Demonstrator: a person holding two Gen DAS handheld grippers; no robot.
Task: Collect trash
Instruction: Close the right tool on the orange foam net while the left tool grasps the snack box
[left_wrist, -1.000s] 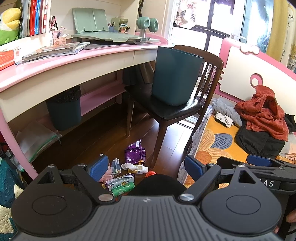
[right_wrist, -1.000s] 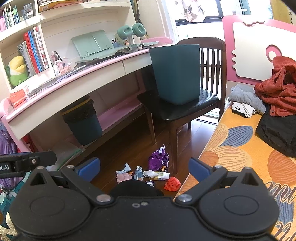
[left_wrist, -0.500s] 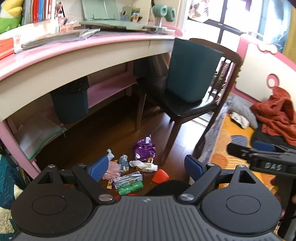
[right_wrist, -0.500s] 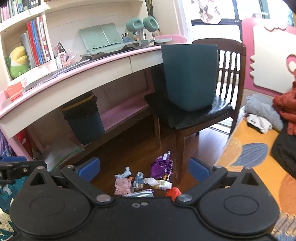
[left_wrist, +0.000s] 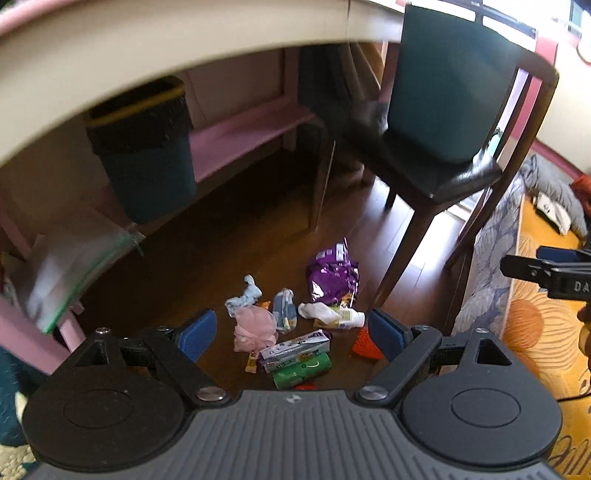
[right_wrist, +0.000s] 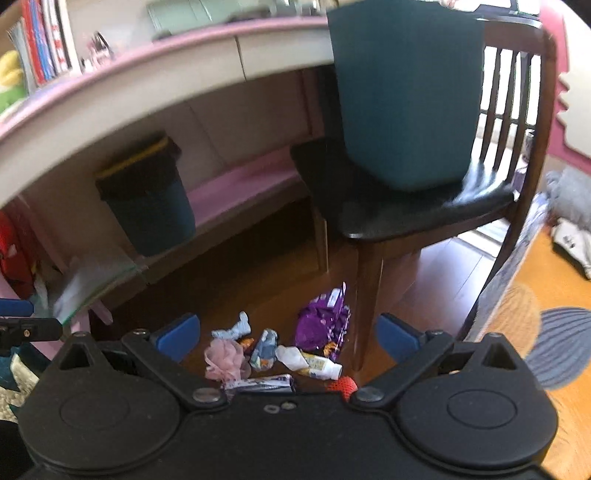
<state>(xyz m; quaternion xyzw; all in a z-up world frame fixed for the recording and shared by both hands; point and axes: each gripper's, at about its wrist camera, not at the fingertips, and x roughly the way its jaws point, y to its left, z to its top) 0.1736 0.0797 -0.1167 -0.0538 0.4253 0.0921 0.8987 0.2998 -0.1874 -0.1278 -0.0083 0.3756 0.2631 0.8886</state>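
Lying on the wooden floor (left_wrist: 229, 258) beside the chair (left_wrist: 439, 177) leg, below and ahead of both sets of jaws, is the trash pile (left_wrist: 295, 325). A lined bin (left_wrist: 144, 155) is seen under the desk. The boxed tube's (left_wrist: 295, 345) long axis runs crosswise to the left gripper (left_wrist: 291, 332), judged nearer. Both the left and the right gripper (right_wrist: 288, 338) are held spread, empty, pitched down.

Motion-blurred fisheye views, window glare upper right.
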